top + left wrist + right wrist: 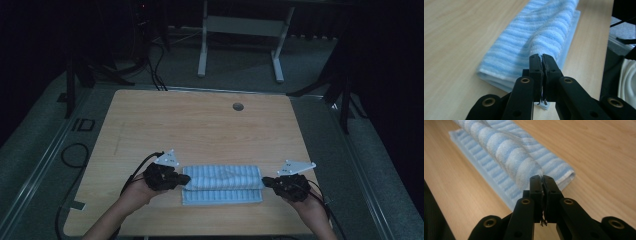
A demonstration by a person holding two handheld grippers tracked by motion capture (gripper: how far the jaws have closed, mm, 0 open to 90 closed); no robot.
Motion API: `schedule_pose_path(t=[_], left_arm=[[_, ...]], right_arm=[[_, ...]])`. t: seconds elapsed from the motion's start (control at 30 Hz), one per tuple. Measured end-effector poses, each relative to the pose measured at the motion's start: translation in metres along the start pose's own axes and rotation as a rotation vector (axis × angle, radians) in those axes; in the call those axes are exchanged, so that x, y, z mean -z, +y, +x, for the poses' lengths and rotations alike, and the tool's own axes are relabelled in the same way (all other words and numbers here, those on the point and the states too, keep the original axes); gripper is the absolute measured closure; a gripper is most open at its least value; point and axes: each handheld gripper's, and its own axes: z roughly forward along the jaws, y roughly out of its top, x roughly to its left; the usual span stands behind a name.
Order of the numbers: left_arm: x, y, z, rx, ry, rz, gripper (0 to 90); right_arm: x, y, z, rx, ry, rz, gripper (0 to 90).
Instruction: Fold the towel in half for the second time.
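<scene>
A blue and white striped towel lies folded near the front edge of the wooden table. My left gripper is shut on the towel's left end, pinching a raised fold of the towel between its jaws. My right gripper is shut on the right end, where a lifted ridge of the towel runs away from its jaws. The upper layer is held a little above the lower layers, which rest flat on the table.
A round cable hole sits near the table's far edge. Beyond the table stands a white desk frame on grey floor. Black cables lie on the floor at the left. Bare wood stretches behind the towel.
</scene>
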Motion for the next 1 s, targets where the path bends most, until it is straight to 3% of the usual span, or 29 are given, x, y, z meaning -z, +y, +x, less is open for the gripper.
schedule_pose_path(t=[0.07,0.1,0.13,0.2,0.33,0.5,0.63,0.7,0.9,1.0], left_arm=[[-0.002,-0.003,-0.001,0.011,-0.021,0.017,83.4],[-0.006,-0.009,-0.004,0.012,-0.043,0.037,75.0],[-0.006,-0.010,-0.004,0.007,-0.049,0.042,69.1],[-0.006,-0.011,-0.004,0.004,-0.040,0.050,60.9],[-0.009,-0.008,0.001,0.022,-0.039,0.039,58.3],[-0.024,-0.006,0.006,0.026,-0.039,0.059,54.3],[-0.036,-0.006,0.012,0.040,0.002,0.082,49.0],[-0.043,-0.008,0.016,0.042,0.014,0.102,49.1],[-0.057,-0.014,0.025,0.045,0.041,0.143,50.6],[-0.058,-0.016,0.030,0.057,0.029,0.127,51.1]], right_arm=[[0.001,-0.003,0.002,-0.011,0.000,0.003,86.7],[0.001,-0.012,0.005,-0.043,0.045,0.013,74.0],[0.000,-0.015,0.008,-0.050,0.061,0.036,71.8],[0.001,-0.020,0.013,-0.034,0.050,0.044,68.8],[-0.001,-0.018,0.012,-0.035,0.048,0.033,67.7],[-0.013,-0.009,0.006,-0.026,0.054,0.039,66.2],[-0.027,-0.003,-0.003,-0.039,0.062,0.046,66.2],[-0.037,-0.002,-0.007,-0.043,0.080,0.065,66.2],[-0.070,-0.009,-0.011,-0.031,0.055,0.143,64.6],[-0.074,-0.011,-0.014,-0.034,0.067,0.134,64.4]])
